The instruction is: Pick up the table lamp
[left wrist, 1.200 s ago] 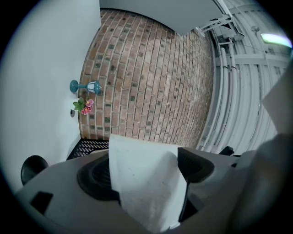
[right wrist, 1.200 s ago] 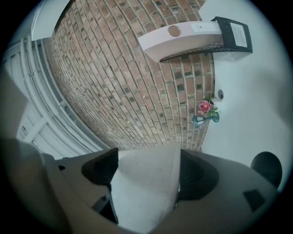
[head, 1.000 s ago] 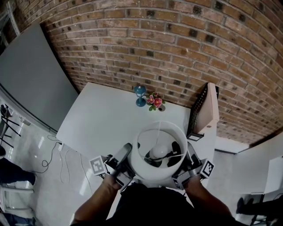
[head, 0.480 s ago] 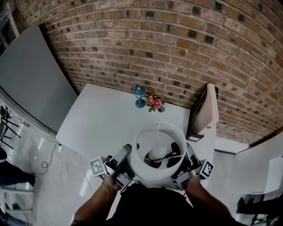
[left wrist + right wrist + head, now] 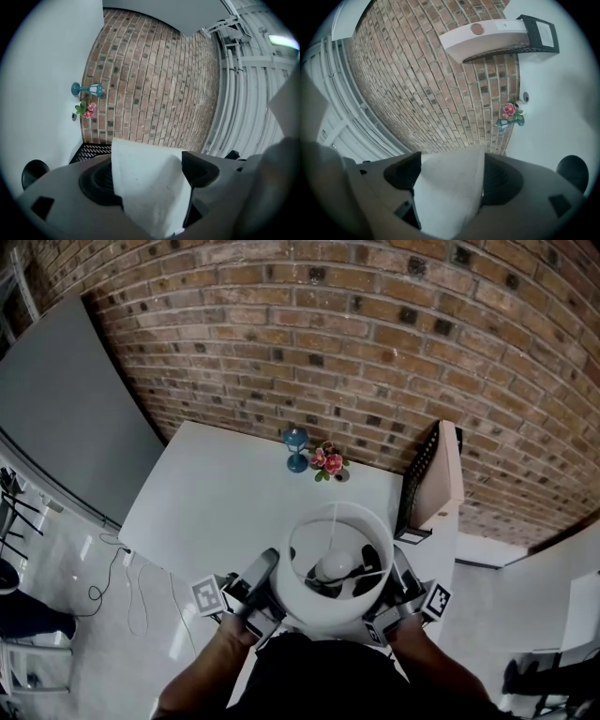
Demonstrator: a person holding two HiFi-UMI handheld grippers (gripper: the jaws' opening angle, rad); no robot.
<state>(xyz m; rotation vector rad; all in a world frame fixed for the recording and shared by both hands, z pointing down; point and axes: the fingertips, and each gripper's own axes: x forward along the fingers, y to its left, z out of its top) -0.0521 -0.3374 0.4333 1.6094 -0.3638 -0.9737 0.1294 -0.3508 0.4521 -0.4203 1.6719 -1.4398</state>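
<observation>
The table lamp (image 5: 337,563) is held up close below my head, seen from above: a white round shade with the bulb (image 5: 335,565) inside. My left gripper (image 5: 271,572) is shut on the shade's left wall, and my right gripper (image 5: 395,574) is shut on its right wall. In the left gripper view the white shade wall (image 5: 149,187) fills the gap between the jaws of the left gripper (image 5: 152,180). The right gripper view likewise has the shade wall (image 5: 449,194) clamped in the right gripper (image 5: 449,180). The lamp's base is hidden under the shade.
Beyond the lamp lies a white table (image 5: 216,502), bearing a blue goblet (image 5: 297,444) and pink flowers (image 5: 328,461) near the brick wall (image 5: 375,352). A black mesh rack with a pale board (image 5: 436,474) stands at the table's right end. A grey panel (image 5: 66,418) leans at left.
</observation>
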